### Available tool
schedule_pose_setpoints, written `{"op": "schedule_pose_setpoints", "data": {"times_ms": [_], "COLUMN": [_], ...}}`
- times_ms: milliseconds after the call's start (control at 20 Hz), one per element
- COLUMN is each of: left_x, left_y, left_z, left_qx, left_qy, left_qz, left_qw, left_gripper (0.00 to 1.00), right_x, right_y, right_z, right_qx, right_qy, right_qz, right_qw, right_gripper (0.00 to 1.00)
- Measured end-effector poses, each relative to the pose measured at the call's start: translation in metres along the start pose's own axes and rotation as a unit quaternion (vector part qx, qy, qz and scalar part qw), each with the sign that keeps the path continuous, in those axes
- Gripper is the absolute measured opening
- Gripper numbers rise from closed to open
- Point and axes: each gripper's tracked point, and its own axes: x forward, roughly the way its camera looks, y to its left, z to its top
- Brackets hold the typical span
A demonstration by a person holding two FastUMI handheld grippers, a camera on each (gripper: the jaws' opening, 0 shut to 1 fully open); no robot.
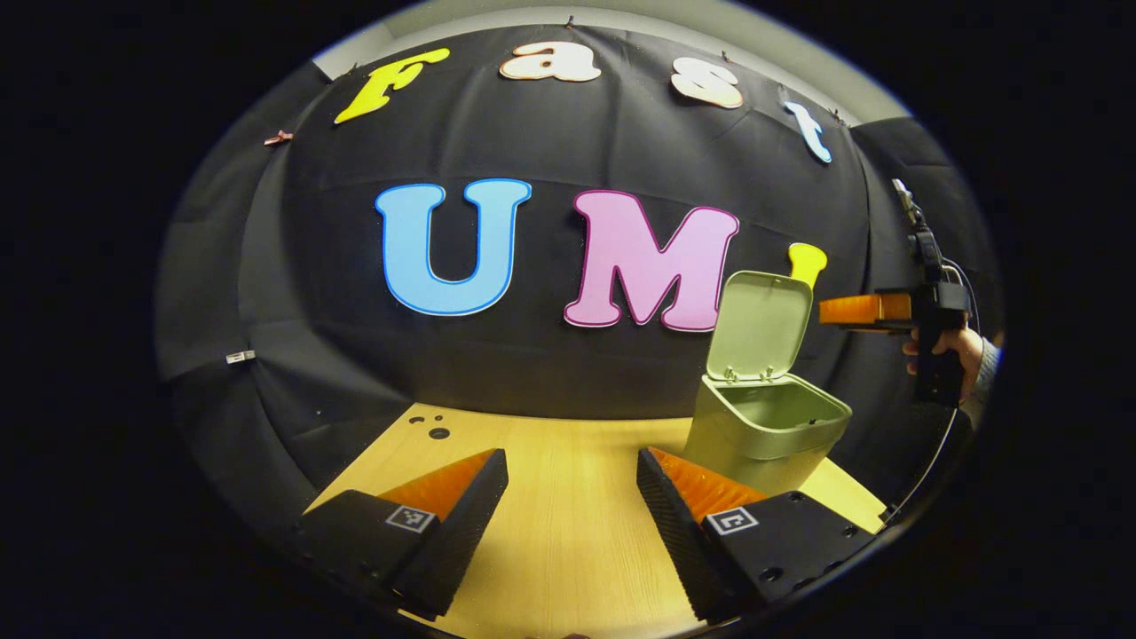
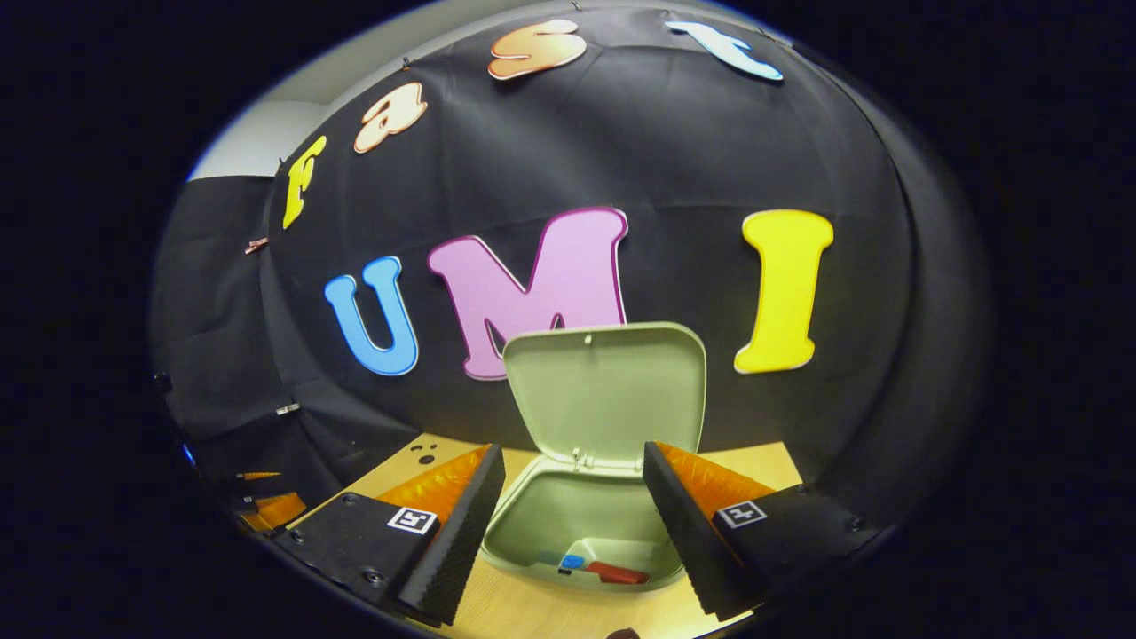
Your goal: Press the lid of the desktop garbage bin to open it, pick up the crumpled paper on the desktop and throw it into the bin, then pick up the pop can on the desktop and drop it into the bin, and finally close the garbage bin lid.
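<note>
We find the right gripper (image 2: 572, 519) released above the bin (image 2: 581, 532), lid (image 2: 608, 390) upright at 12 o'clock; left gripper (image 1: 572, 515) released over the table (image 1: 568, 550).

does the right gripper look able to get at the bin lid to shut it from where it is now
Probably yes. The right gripper hangs above the open bin with jaws apart and empty, and the lid stands upright just ahead of it, with nothing between them.

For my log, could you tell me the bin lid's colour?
Pale green lid, clearest in the right gripper view.
</note>
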Motion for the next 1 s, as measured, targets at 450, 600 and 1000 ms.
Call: {"op": "schedule_pose_setpoints", "data": {"times_ms": [450, 600, 1000], "left_x": [-0.01, -0.014, -0.041], "left_y": [-0.006, -0.003, 0.009], "left_z": [0.009, 0.009, 0.008], "left_qx": [-0.001, -0.001, 0.0], "left_qy": [-0.012, -0.012, -0.016], "left_qz": [0.0, 0.008, 0.044], "left_qw": [1.0, 1.0, 0.999], "left_gripper": [0.95, 0.95, 0.95], "right_x": [0.024, 0.04, 0.094], "right_y": [0.013, 0.013, -0.003], "right_z": [0.081, 0.094, 0.084], "right_qx": [-0.037, -0.056, -0.062], "right_qy": [-0.076, -0.088, -0.075], "right_qz": [-0.001, -0.004, -0.018], "right_qw": [0.996, 0.995, 0.995], "right_gripper": [0.98, 0.98, 0.98]}}
